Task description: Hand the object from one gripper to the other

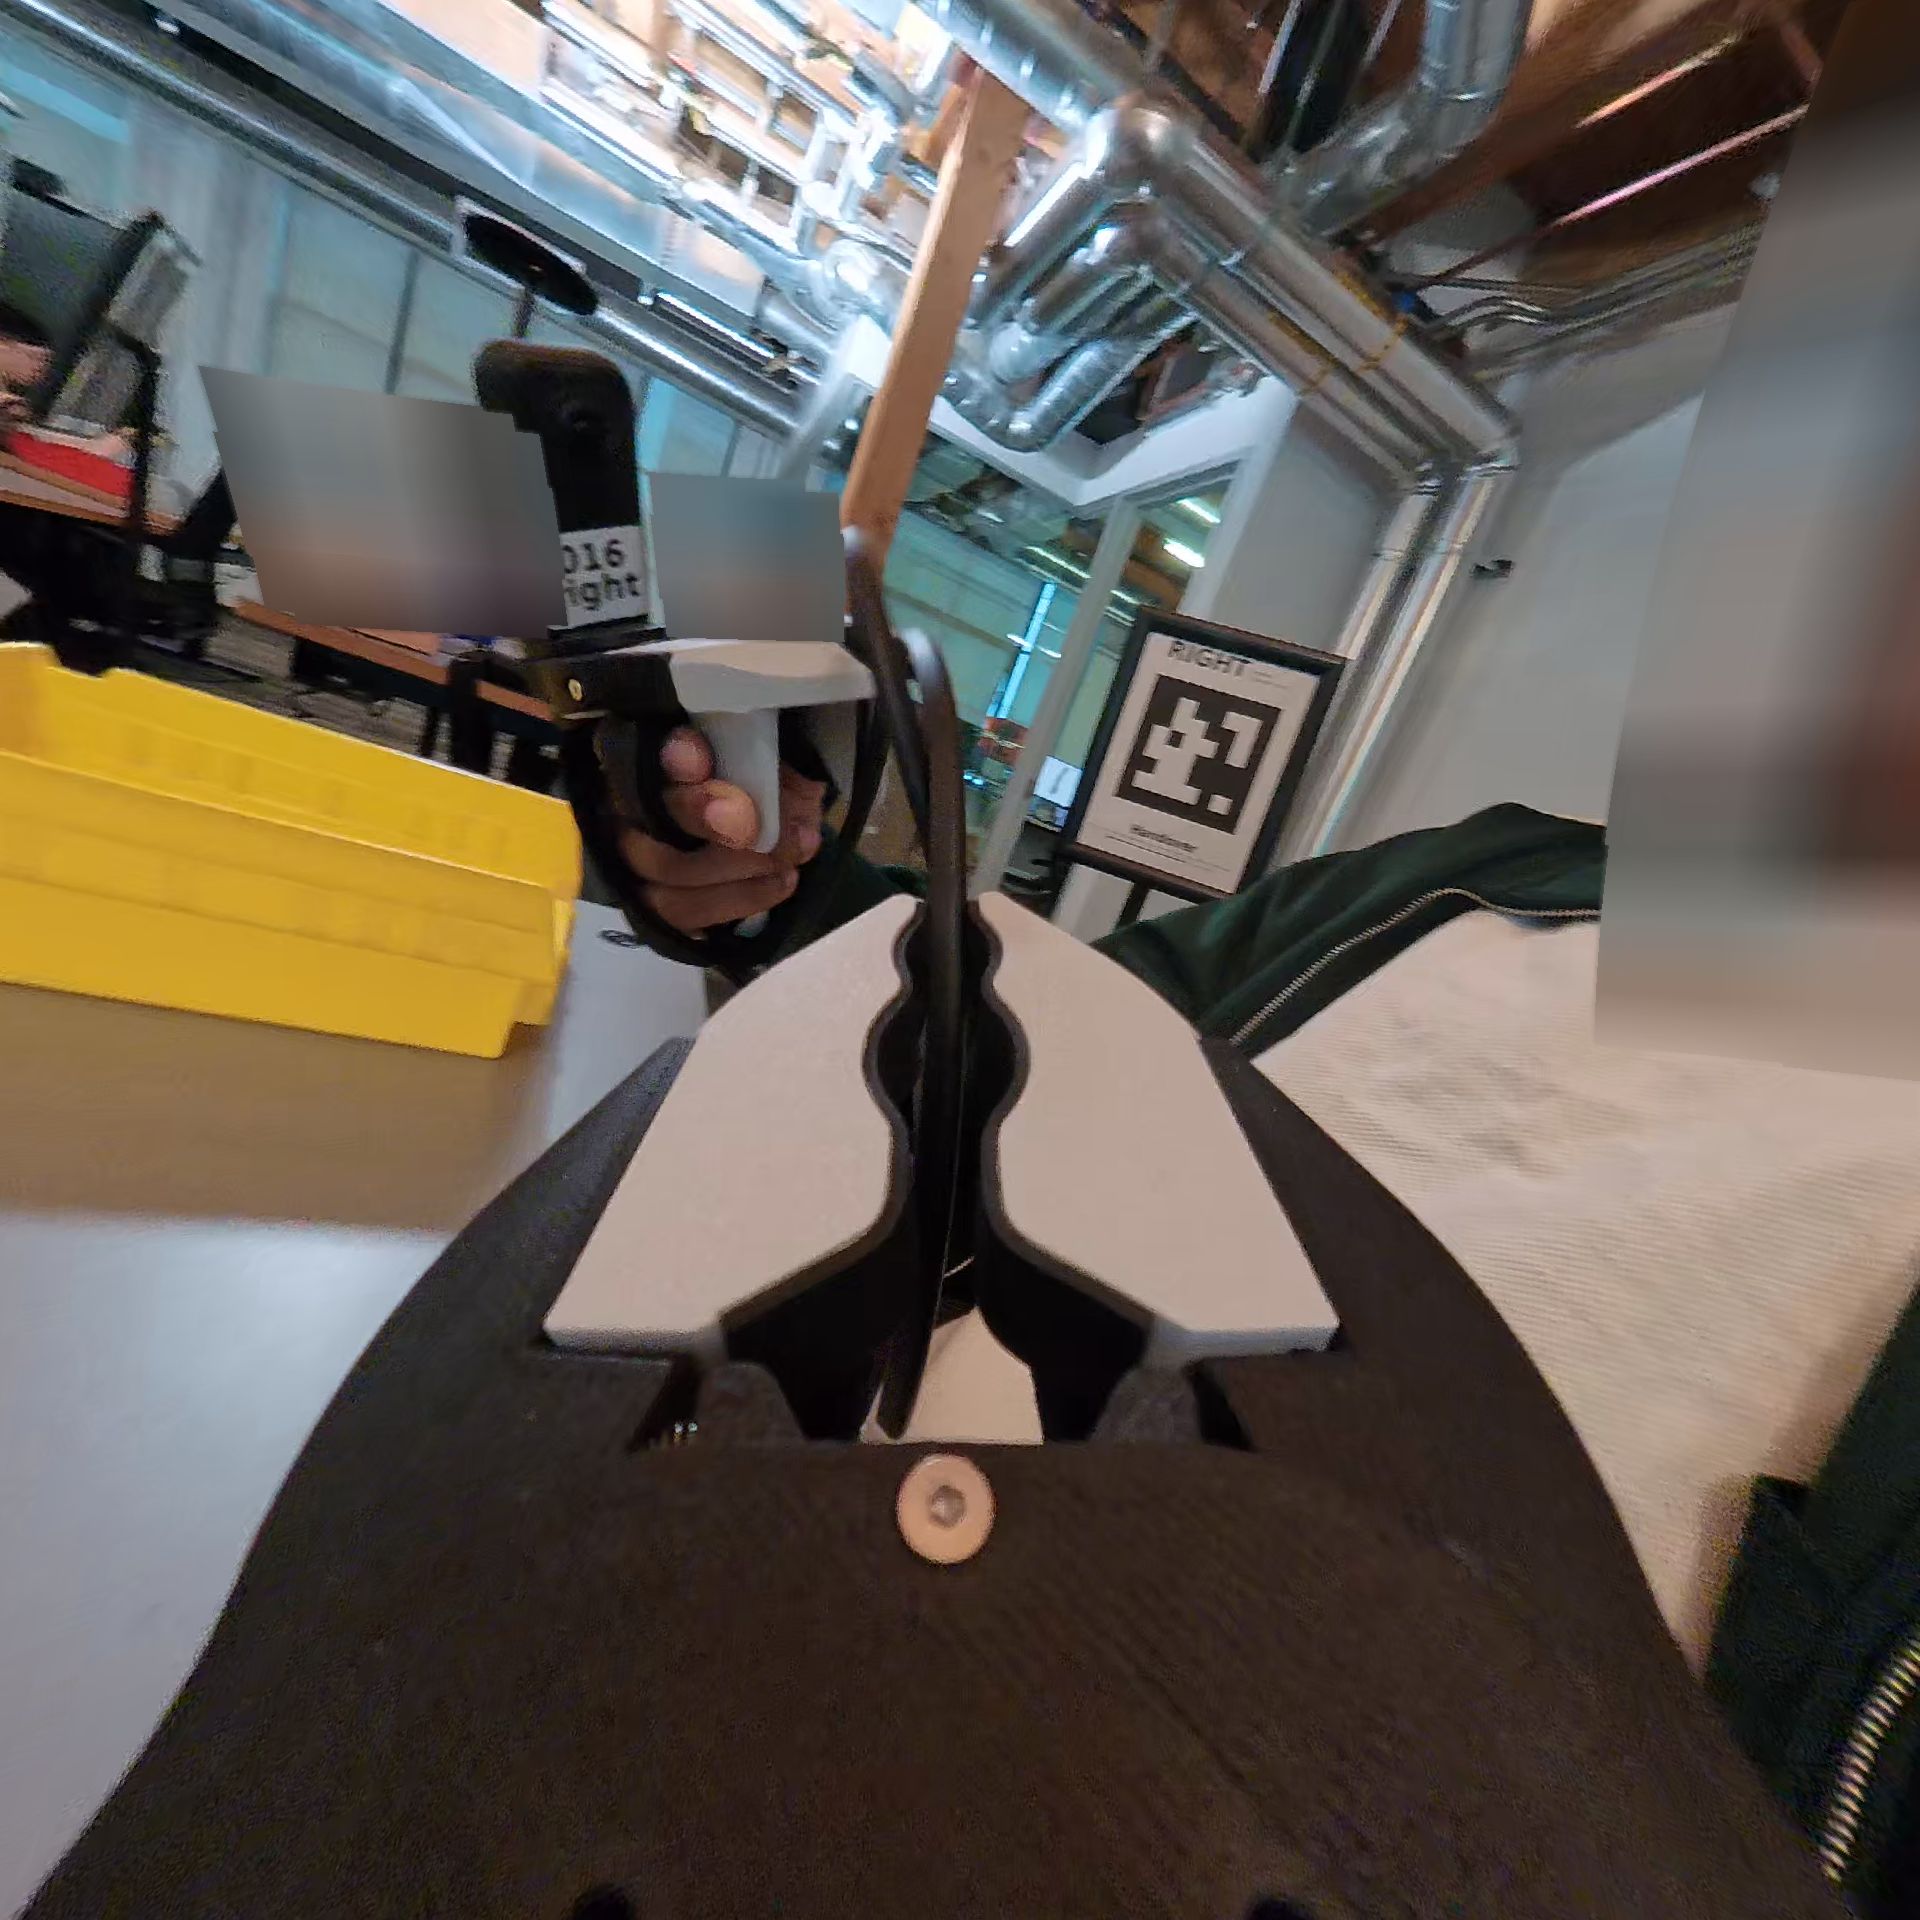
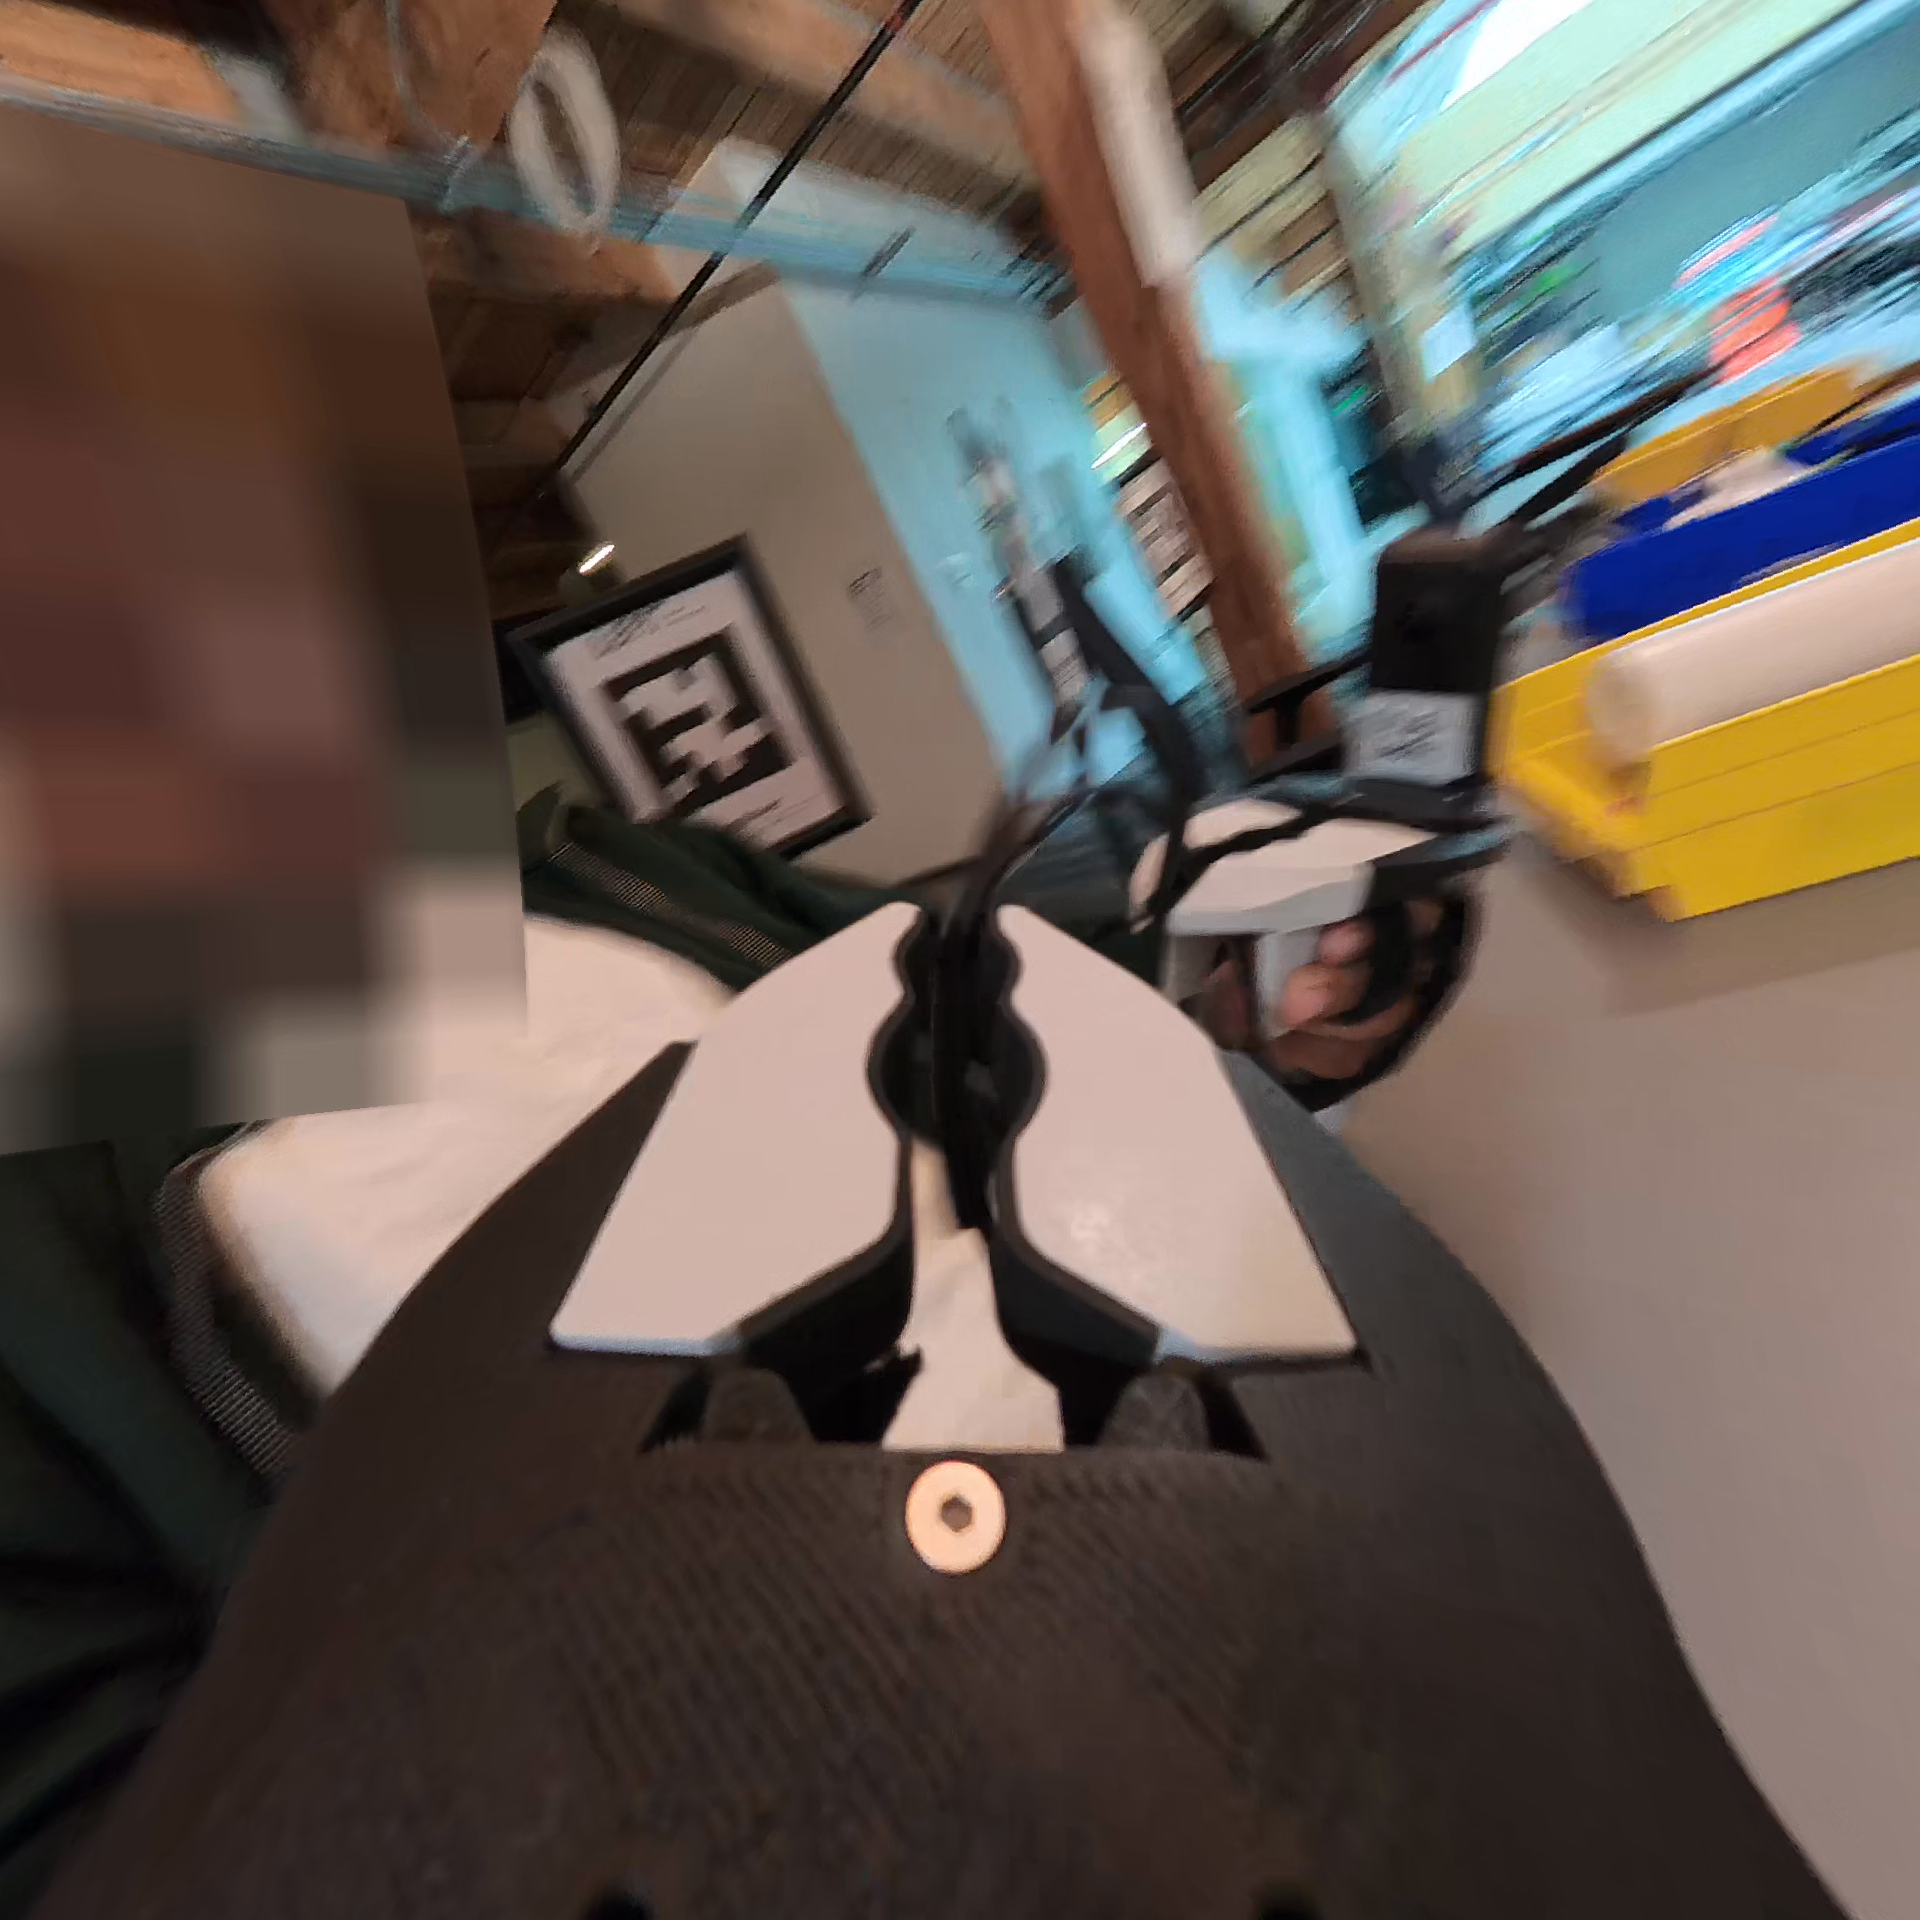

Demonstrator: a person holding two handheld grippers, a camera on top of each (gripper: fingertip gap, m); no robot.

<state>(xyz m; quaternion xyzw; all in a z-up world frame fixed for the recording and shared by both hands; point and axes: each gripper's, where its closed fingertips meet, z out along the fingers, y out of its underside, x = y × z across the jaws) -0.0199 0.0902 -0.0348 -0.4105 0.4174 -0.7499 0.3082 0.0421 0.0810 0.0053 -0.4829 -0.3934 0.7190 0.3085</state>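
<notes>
A thin black strap-like object (image 1: 940, 831) is pinched by both grippers at once: the left gripper (image 1: 948, 914) is clamped tight on it, and the right gripper (image 2: 961, 920) is closed around it too. Yellow bins (image 1: 260, 862) are parked close by on the grey table (image 1: 208, 1299), and a framed marker sign (image 1: 1205, 758) is propped behind.

Each camera sits close behind its own tongs, tilted up toward the ceiling. They face each other; both views share the yellow bins (image 1: 281, 842) (image 2: 1704, 790) and the framed marker sign (image 1: 1205, 758) (image 2: 696, 707)
</notes>
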